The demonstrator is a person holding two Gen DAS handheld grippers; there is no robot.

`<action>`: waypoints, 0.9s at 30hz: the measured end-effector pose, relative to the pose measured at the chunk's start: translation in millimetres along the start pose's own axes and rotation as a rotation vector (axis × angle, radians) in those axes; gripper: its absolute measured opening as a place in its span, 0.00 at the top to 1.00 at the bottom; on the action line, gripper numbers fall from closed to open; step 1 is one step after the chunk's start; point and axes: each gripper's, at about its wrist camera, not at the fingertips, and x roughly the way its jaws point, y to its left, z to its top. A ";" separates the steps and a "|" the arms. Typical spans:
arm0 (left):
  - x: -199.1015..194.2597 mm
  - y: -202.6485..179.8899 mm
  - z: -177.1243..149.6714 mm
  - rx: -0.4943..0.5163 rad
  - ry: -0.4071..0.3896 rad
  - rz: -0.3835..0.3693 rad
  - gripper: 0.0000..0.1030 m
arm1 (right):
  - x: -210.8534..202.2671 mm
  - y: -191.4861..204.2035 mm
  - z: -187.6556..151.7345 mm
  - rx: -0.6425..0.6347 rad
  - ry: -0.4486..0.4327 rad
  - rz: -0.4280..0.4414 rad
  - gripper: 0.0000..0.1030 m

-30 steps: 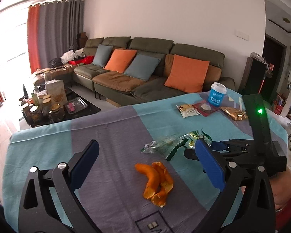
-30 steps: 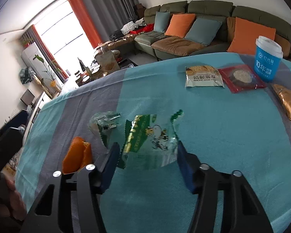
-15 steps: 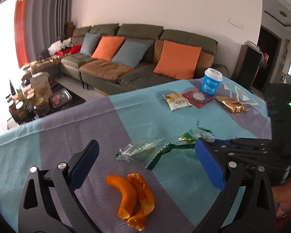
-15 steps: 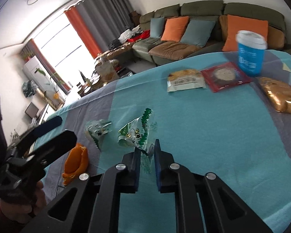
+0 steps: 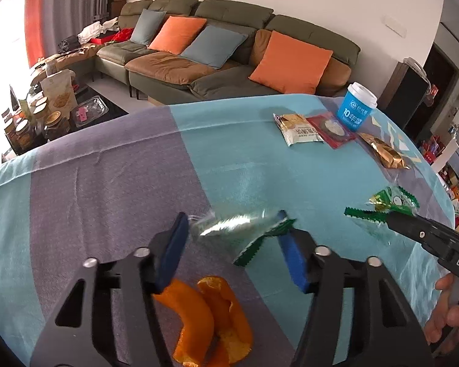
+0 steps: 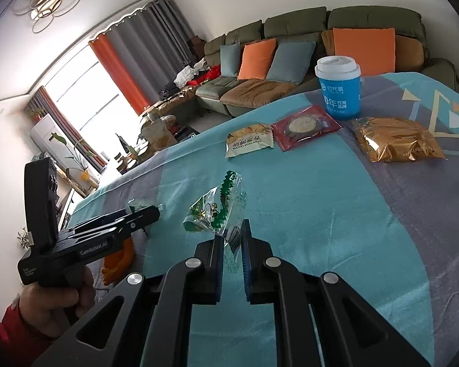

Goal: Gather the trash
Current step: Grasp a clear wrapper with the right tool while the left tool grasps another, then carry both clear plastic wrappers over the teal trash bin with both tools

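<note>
Two claws: both over the table (image 5: 113, 183), each at a wrapper
left claw (image 5: 229, 232): jaws about half apart, have just been closing; clear wrapper (image 5: 235, 224) lies between the blue pads (image 5: 171, 244); picture is blurred there, so cannot tell if pads press it yet; wrapper looks to be on the cloth
right claw (image 6: 232, 241): jaws nearly together, clamped on green wrapper (image 6: 217, 211); wrapper sticks up ahead of the fingertips, off the cloth; left view shows the same wrapper at the claw's tip, at right
peel (image 5: 211, 315): orange peel on the grey band of the cloth; just below and behind left claw's pads, partly hidden by its frame; not touched
far items: white snack pack (image 6: 249, 139), red pack (image 6: 306, 127), blue cup (image 6: 338, 87) upright, gold pack (image 6: 394, 143); all at the far end of table, near each other, well apart from both claws
hands: left hand (image 6: 52, 302) with red sleeve grips left claw's handle; right hand (image 5: 446, 315) seen at right edge of left view
background: sofa (image 5: 229, 61) with orange and blue cushions beyond table; curtains at window
</note>
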 end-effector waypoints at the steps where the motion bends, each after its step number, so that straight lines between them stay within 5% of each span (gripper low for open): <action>1: -0.8 1.0 -0.2 -0.007 -0.001 -0.003 0.51 | -1.6 1.3 0.4 -0.001 -0.002 0.003 0.91; 5: -3.8 4.1 -1.2 -0.021 -0.006 -0.006 0.60 | -9.1 5.0 -0.4 -0.010 -0.018 0.013 0.91; 13: -36.5 1.4 -0.1 -0.036 -0.084 -0.049 0.63 | -26.8 11.1 -0.2 -0.026 -0.052 0.026 0.91; 27: -193.9 12.2 -45.4 -0.059 -0.311 -0.020 0.63 | -72.2 71.6 -2.6 -0.136 -0.126 0.145 0.91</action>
